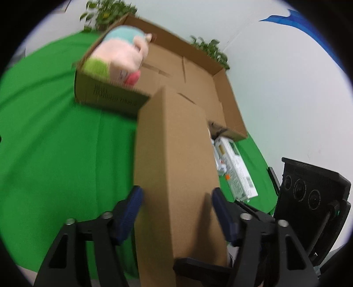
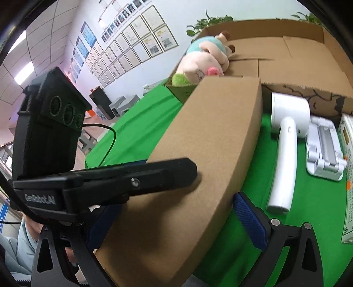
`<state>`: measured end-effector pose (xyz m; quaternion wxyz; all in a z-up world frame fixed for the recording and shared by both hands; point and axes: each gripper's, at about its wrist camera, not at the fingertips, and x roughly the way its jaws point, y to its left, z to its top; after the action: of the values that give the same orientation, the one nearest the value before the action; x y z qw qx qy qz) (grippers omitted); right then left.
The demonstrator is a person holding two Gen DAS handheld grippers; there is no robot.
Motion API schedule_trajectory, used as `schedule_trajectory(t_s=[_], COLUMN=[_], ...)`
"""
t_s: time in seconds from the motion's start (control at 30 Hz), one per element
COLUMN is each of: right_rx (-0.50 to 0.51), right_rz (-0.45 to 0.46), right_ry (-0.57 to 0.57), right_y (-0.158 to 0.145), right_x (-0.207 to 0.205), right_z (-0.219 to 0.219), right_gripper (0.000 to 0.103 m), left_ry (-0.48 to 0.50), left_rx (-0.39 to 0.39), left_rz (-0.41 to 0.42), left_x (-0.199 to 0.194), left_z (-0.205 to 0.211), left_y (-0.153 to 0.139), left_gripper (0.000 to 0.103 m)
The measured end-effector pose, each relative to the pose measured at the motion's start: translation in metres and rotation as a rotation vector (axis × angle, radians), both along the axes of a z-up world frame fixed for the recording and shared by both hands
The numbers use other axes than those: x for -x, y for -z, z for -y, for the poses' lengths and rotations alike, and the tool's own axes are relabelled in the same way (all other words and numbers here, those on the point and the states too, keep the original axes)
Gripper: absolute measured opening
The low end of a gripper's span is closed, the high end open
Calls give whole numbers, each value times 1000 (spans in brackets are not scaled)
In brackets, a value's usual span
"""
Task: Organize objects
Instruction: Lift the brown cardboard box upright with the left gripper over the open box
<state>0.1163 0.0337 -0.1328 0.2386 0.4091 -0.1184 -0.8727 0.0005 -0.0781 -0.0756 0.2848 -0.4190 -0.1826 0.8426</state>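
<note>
Green cloth covers the table in the left wrist view, with a white wall behind and leafy plants at the far edge. A large open cardboard box stands on the cloth, and a plush pig in pink, teal and green lies in its near-left corner, leaning on the rim. A long closed carton runs from the foreground toward the large box, its far end reaching over that box's near wall. The left tongs clamp this carton, one blue pad on each long side, both pads touching the cardboard. To the right of the carton a green-and-white packet lies on the cloth. The black body of the other gripper shows at the right edge.

Framed papers line the white wall in the right wrist view, above the same green table. The carton fills the middle, with the right tongs set either side of its near end; the right blue pad presses its side, while the left pad is partly hidden, so the grip looks closed on it. The left gripper's black finger lies across the carton's top face. Beside the carton on the cloth lie a white handheld device and, just beside it, a white folding stand. Beyond, the plush pig rests in the large box.
</note>
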Motion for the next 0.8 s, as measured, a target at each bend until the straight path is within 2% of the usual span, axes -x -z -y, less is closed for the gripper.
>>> schedule_trajectory(t_s=[0.17, 0.43, 0.8], right_rx=[3, -24, -58], right_rz=[-73, -191, -313], right_ry=[38, 125, 182], right_y=[-20, -57, -114], right_x=[-2, -2, 7], right_z=[-6, -17, -34], right_gripper=[99, 90, 90], left_ry=[15, 41, 72], left_rx=[18, 39, 21], left_rz=[-100, -186, -303], left_x=[1, 21, 48], left_z=[-5, -21, -33], left_y=[-30, -60, -104], left_gripper=[56, 57, 57])
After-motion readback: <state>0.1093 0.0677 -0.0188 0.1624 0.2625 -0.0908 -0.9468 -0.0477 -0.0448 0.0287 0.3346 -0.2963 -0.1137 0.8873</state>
